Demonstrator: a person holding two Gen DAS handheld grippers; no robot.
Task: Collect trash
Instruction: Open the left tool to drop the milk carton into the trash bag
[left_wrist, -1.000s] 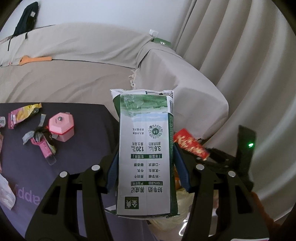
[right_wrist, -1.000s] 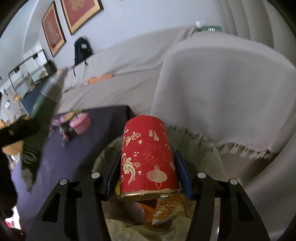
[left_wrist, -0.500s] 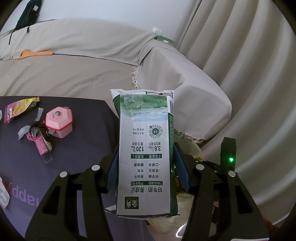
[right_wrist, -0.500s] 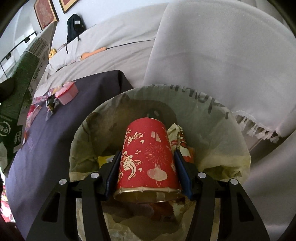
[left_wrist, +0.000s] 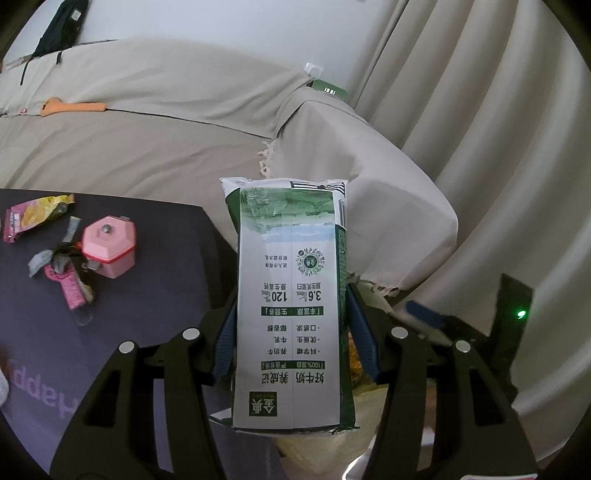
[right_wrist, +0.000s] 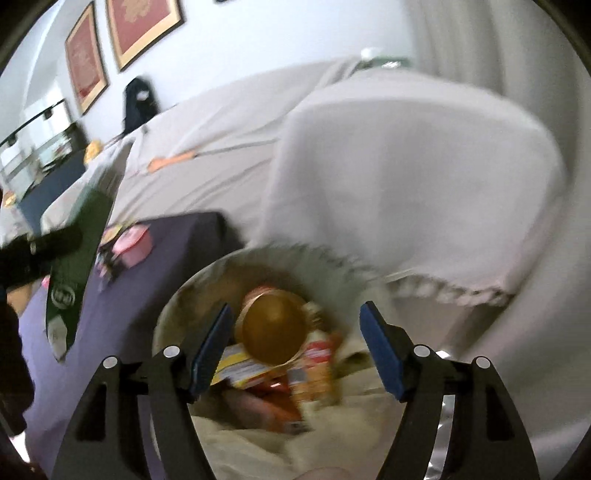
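Released since half a second ago: red paper cup (right_wrist: 271, 325), round gold mouth up, now loose in the lined bin (right_wrist: 177, 306) beneath gaping right tongs (right_wrist: 295, 345). Left tongs (left_wrist: 291, 332) clench the glossy, boxy milk carton (left_wrist: 291, 306), bin at 5 o'clock; dropped early, it could strike the desk (left_wrist: 159, 295) edge instead.

1. You face a sofa (left_wrist: 155, 122) under a beige cover, its armrest (left_wrist: 369, 192) fringed at the hem.
2. Pale curtains (left_wrist: 480, 147) hang in folds to your right.
3. The wall (right_wrist: 240, 44) is white, with 2 red framed pictures (right_wrist: 142, 27).
4. A dark table (left_wrist: 147, 295) stands before the sofa.
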